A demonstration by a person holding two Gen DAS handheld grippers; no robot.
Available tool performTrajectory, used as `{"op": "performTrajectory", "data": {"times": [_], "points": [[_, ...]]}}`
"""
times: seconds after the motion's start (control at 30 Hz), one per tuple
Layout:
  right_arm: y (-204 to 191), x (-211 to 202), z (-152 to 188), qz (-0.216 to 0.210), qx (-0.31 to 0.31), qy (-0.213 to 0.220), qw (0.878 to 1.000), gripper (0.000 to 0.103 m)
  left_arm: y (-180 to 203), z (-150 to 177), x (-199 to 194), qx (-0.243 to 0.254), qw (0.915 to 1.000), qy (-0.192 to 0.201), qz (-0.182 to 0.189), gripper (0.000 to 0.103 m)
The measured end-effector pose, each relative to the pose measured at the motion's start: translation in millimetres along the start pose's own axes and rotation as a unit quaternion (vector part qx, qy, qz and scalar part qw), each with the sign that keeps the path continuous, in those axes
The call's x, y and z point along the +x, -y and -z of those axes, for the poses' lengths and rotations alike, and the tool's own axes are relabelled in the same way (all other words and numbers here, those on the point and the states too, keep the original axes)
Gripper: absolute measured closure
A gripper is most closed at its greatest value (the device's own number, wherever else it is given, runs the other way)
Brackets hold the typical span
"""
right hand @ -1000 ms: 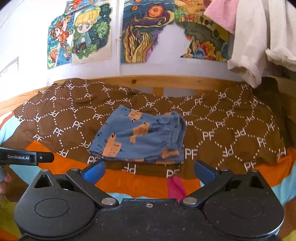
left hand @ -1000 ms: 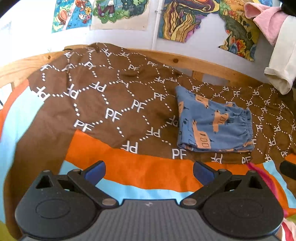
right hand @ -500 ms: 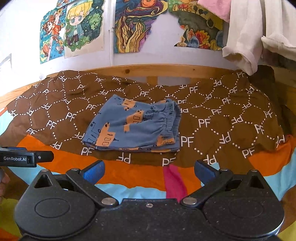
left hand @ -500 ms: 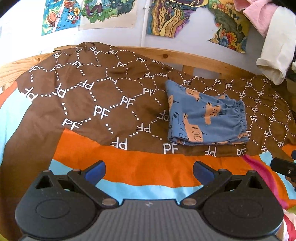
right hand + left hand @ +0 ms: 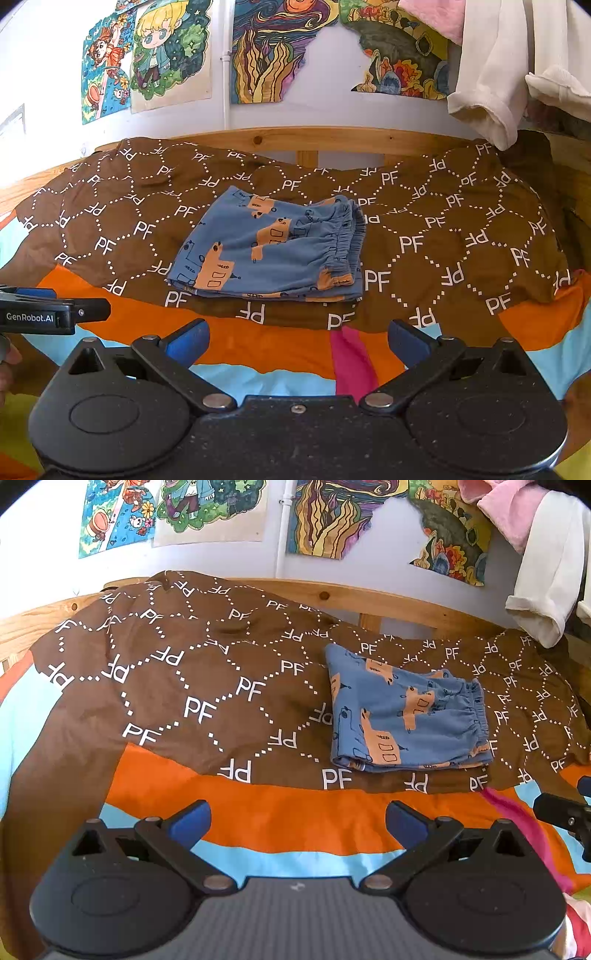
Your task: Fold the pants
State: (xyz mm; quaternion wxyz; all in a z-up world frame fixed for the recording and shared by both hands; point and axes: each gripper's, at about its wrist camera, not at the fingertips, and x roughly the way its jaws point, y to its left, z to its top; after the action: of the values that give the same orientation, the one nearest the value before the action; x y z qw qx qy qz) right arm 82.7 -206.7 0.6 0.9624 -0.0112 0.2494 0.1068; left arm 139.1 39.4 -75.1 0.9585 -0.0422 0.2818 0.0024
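Observation:
The blue pants (image 5: 406, 716) with orange truck prints lie folded into a compact rectangle on the brown patterned blanket (image 5: 184, 686), elastic waistband to the right. In the right wrist view the same pants (image 5: 269, 247) sit straight ahead at centre. My left gripper (image 5: 297, 821) is open, held back over the orange and light blue stripes, left of the pants, with nothing between its blue pads. My right gripper (image 5: 297, 341) is open too, in front of the pants and clear of them. The left gripper's body (image 5: 55, 314) shows at the left edge of the right wrist view.
A wooden bed rail (image 5: 332, 138) runs along the far side under a wall of colourful posters (image 5: 273, 48). White and pink garments (image 5: 491, 62) hang at the upper right. The bedding (image 5: 280, 827) in front is striped orange, light blue and pink.
Both grippers have drawn back from the folded pants and lowered slightly, so the pants appear farther off. The pants have not moved, and both grippers stay open.

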Motion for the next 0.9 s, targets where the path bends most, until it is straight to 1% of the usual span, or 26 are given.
{"op": "performTrajectory", "data": {"times": [0.47,0.57,0.6,0.63,0.73,0.8,0.9], "points": [[1.8,0.8,0.5,0.001,0.003,-0.002,1.0,0.001,2.1,0.2,0.2,0.008,1.0,-0.001,-0.003,0.0],[2.0,1.3,0.5,0.001,0.002,-0.003,1.0,0.001,6.9,-2.8,0.2,0.024,0.999,-0.013,-0.036,0.0],[1.5,1.3,1.3,0.001,0.001,-0.003,1.0,0.001,8.2,-4.3,0.2,0.032,0.9988,-0.016,-0.033,0.0],[1.3,1.2,1.3,0.001,0.001,-0.002,1.0,0.001,8.2,-5.2,-1.0,0.033,0.9992,-0.014,-0.019,0.0],[0.9,1.3,0.8,0.001,0.001,-0.002,1.0,0.001,5.9,-5.2,-4.9,0.014,0.9999,-0.007,0.005,0.0],[0.4,1.1,0.8,0.001,0.001,-0.002,1.0,0.001,5.0,-5.1,-4.7,0.006,0.9998,-0.011,0.013,0.0],[0.5,1.4,0.9,0.001,0.001,-0.002,1.0,0.001,4.2,-4.8,-2.4,0.003,0.9998,-0.014,0.011,0.0]]}}
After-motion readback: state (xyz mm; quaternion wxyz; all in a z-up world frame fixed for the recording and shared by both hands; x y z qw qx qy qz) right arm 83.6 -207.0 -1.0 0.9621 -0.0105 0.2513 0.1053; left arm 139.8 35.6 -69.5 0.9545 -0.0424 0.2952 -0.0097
